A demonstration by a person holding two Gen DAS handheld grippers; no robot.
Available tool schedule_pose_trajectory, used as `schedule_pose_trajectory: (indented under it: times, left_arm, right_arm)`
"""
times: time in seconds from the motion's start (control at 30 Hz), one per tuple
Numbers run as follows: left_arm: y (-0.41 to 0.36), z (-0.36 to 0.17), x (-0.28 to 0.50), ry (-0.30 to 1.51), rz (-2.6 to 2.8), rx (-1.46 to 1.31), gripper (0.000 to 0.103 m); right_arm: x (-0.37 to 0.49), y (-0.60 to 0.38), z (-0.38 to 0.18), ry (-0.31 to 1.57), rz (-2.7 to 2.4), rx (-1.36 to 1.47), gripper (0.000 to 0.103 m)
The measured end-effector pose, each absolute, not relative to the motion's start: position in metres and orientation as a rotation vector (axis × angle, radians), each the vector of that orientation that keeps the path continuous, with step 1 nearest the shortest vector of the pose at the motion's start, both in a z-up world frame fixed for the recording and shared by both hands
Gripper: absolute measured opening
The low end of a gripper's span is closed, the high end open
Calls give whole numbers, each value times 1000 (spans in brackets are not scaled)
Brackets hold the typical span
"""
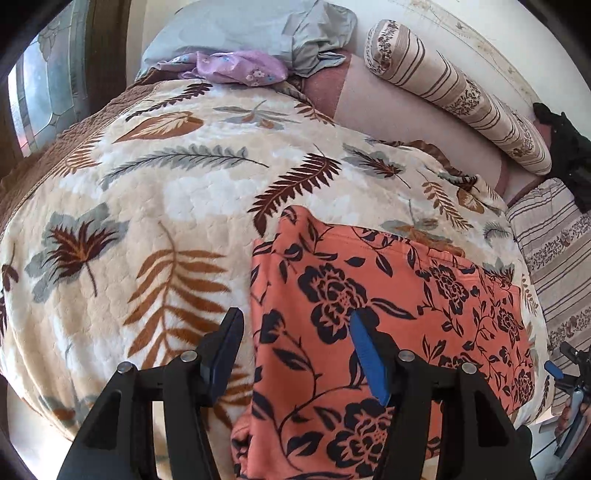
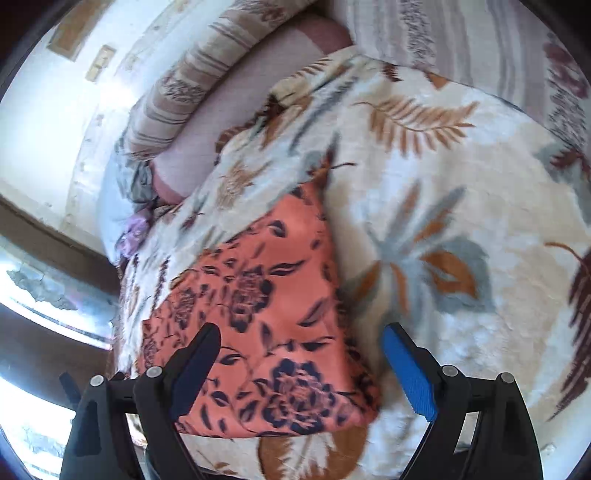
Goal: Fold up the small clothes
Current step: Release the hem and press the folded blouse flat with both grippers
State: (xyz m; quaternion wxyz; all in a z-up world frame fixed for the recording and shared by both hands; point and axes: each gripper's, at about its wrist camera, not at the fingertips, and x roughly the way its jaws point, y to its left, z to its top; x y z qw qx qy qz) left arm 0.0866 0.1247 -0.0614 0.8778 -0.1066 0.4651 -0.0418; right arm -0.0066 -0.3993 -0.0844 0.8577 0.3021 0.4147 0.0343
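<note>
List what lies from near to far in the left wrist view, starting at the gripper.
Left gripper, jaws open and holding nothing → orange flowered garment lying flat → leaf-print blanket → purple flowered cloth → light blue pillow at the far end of the bed.
</note>
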Motion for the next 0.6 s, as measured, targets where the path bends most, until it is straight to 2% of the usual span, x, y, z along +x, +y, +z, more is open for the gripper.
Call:
schedule_pose_trajectory:
  times: [0.2, 0.37, 0.6]
  left_arm:
    - [128, -86, 125, 1058, -59, -251, 61]
    - [130, -95, 112, 1051, -94, -235, 61]
    - [133, -98, 134, 1026, -90, -281, 61]
  right_arm:
    - [18, -389, -92, 874, 47, 594, 91]
    - [38, -404, -104, 903, 3, 585, 91]
    - [90, -402, -100, 872, -11, 461, 91]
